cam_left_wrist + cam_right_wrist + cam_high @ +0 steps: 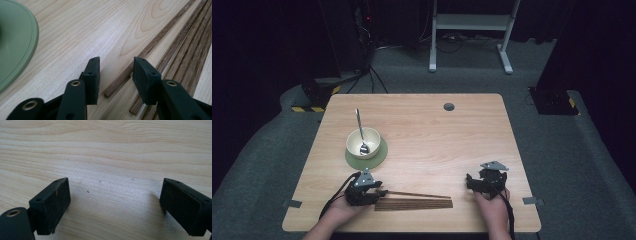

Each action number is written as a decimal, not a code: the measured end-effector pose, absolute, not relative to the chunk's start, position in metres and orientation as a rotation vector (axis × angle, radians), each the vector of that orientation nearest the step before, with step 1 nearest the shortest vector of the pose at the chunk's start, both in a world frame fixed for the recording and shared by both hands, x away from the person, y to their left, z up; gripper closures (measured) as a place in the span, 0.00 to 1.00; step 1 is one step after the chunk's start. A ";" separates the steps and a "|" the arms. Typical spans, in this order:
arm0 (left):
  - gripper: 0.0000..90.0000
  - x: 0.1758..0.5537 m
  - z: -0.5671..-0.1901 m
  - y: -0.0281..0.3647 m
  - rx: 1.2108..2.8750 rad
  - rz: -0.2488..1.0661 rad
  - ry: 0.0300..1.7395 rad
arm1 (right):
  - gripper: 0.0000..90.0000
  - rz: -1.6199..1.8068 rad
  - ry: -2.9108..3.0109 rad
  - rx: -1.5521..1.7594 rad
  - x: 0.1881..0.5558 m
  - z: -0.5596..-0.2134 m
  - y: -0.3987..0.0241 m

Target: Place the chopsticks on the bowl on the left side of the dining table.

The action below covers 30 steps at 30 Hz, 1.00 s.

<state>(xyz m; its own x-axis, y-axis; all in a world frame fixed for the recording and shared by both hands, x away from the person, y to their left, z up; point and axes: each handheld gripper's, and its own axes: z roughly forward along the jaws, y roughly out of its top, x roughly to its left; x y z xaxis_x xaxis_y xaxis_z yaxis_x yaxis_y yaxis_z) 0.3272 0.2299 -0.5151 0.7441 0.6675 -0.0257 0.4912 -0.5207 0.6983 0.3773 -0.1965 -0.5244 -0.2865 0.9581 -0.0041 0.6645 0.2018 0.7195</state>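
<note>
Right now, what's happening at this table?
A person holds a gripper in each hand. The left gripper has its jaws around the near end of a single wooden stick lying beside a stick bundle, not yet pressing it. The right gripper rests open over bare table. A bowl with a spoon sits on a green coaster.

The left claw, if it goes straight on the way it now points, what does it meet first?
Most likely the single wooden stick: its near end lies between the open jaws of the left claw, untouched. The other sticks lie just to the side. How high the claw sits is unclear.
</note>
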 end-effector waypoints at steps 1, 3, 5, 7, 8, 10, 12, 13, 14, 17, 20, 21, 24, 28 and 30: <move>0.66 0.327 -0.515 0.230 2.231 0.317 0.861 | 0.11 0.857 2.027 1.507 0.377 -0.524 -0.196; 0.70 0.327 -0.515 0.229 2.238 0.331 0.845 | 0.11 0.858 2.030 1.505 0.377 -0.524 -0.196; 0.73 0.327 -0.515 0.229 2.238 0.330 0.845 | 0.11 0.858 2.029 1.506 0.377 -0.524 -0.196; 0.74 0.326 -0.515 0.230 2.242 0.332 0.842 | 0.11 0.858 2.029 1.506 0.377 -0.524 -0.196; 0.76 0.326 -0.515 0.230 2.244 0.335 0.839 | 0.11 0.858 2.029 1.506 0.377 -0.524 -0.196; 0.78 0.327 -0.515 0.231 2.242 0.331 0.828 | 0.11 0.858 2.029 1.506 0.377 -0.524 -0.196; 0.81 0.327 -0.515 0.232 2.232 0.318 0.839 | 0.11 0.858 2.029 1.506 0.377 -0.524 -0.196; 0.82 0.327 -0.515 0.232 2.232 0.318 0.839 | 0.11 0.858 2.029 1.506 0.377 -0.524 -0.196; 0.82 0.327 -0.515 0.232 2.227 0.308 0.855 | 0.11 0.858 2.029 1.506 0.377 -0.524 -0.196; 0.85 0.328 -0.515 0.233 2.223 0.307 0.871 | 0.11 0.858 2.029 1.506 0.377 -0.524 -0.196; 0.86 0.329 -0.515 0.235 2.221 0.299 0.872 | 0.11 0.858 2.029 1.506 0.377 -0.524 -0.196; 0.87 0.329 -0.515 0.235 2.219 0.298 0.880 | 0.11 0.858 2.029 1.506 0.377 -0.524 -0.196; 0.89 0.329 -0.515 0.237 2.217 0.292 0.882 | 0.11 0.858 2.029 1.506 0.377 -0.524 -0.196; 0.91 0.330 -0.514 0.237 2.219 0.289 0.884 | 0.11 0.858 2.029 1.506 0.377 -0.524 -0.196; 0.88 0.329 -0.515 0.236 2.211 0.291 0.887 | 0.11 0.858 2.029 1.506 0.377 -0.524 -0.196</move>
<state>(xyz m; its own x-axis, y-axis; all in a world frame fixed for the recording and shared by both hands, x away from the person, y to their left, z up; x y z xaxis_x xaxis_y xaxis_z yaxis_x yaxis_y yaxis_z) 0.3292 0.2357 -0.5149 0.7369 0.6738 -0.0553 0.5098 -0.5002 0.6999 0.3773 -0.1963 -0.5244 -0.2879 0.9577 -0.0036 0.6646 0.2025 0.7192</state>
